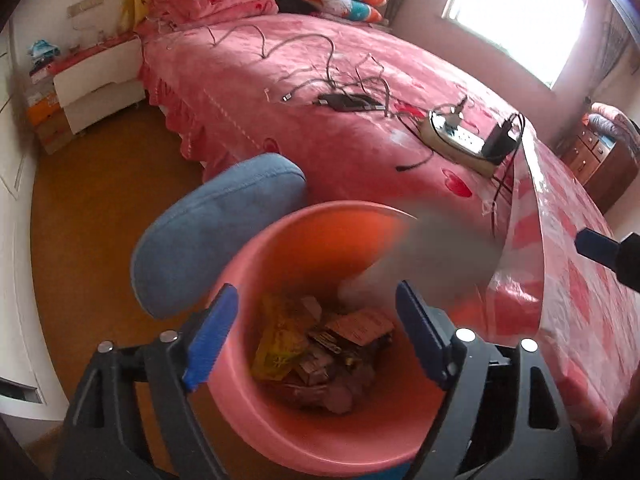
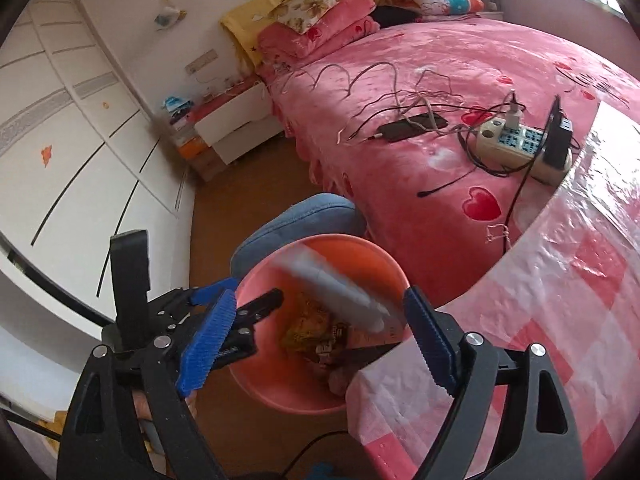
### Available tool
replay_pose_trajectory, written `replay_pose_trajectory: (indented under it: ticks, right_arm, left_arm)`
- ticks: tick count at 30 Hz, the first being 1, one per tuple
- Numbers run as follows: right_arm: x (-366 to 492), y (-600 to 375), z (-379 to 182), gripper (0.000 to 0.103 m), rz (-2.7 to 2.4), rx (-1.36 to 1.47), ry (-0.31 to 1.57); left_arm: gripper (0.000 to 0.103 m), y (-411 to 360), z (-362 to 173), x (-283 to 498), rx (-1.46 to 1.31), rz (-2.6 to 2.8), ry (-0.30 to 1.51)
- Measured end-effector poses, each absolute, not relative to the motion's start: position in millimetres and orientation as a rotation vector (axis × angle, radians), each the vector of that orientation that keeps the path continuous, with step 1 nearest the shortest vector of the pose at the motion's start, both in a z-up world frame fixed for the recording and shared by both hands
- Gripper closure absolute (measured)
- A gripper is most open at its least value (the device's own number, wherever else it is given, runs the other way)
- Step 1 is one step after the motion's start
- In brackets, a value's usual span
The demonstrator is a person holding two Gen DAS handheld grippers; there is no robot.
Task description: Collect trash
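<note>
A pink trash bin (image 1: 280, 420) stands on the floor by the bed, with a yellow wrapper (image 1: 280, 340) and cardboard scraps (image 1: 360, 328) inside. A blurred grey piece of trash (image 1: 432, 252) is in the air over the bin's mouth; in the right wrist view it (image 2: 336, 288) is a grey streak above the bin (image 2: 256, 376). My left gripper (image 1: 316, 332) is open above the bin, holding nothing. My right gripper (image 2: 316, 344) is open above the bin, holding nothing. The left gripper (image 2: 240, 296) also shows in the right wrist view at the bin's left rim.
A blue cushioned stool (image 1: 216, 232) stands behind the bin. The pink bed (image 1: 304, 148) carries cables, a black phone (image 1: 348, 102) and a power strip (image 1: 460, 136). A pink checked plastic cloth (image 2: 540, 300) covers the surface at right. A white nightstand (image 1: 100, 80) and wardrobe (image 2: 72, 128) stand at left.
</note>
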State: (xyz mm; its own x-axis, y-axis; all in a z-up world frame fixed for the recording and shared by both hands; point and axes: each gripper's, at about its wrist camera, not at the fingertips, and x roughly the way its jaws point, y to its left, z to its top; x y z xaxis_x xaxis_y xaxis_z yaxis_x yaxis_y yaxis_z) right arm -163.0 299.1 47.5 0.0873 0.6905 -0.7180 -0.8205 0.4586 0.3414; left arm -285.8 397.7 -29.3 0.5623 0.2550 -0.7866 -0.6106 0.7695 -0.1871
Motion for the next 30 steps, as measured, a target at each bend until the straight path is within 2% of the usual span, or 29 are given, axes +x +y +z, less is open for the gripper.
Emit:
replay_pose_trajectory:
  ticks: [3,12,30]
  right_arm:
    - [-160.5,287.4,50.4,0.014,1.092,-0.154,0.932]
    - [-148.0,237.4,57.8,0.014,0.962,-0.099,0.855]
    - [-134.9,147.6,57.7,0.014,0.760,-0.047,0.755]
  left_arm:
    - [0.015,398.8,-24.2,-286.8,-0.448,0.553,0.812]
    - [0.010,382.5,-0.5,-275.9,-0.361,0.534,0.754]
    - [0.006,306.5,50.4,-221.6,-0.273,0.360,0.651]
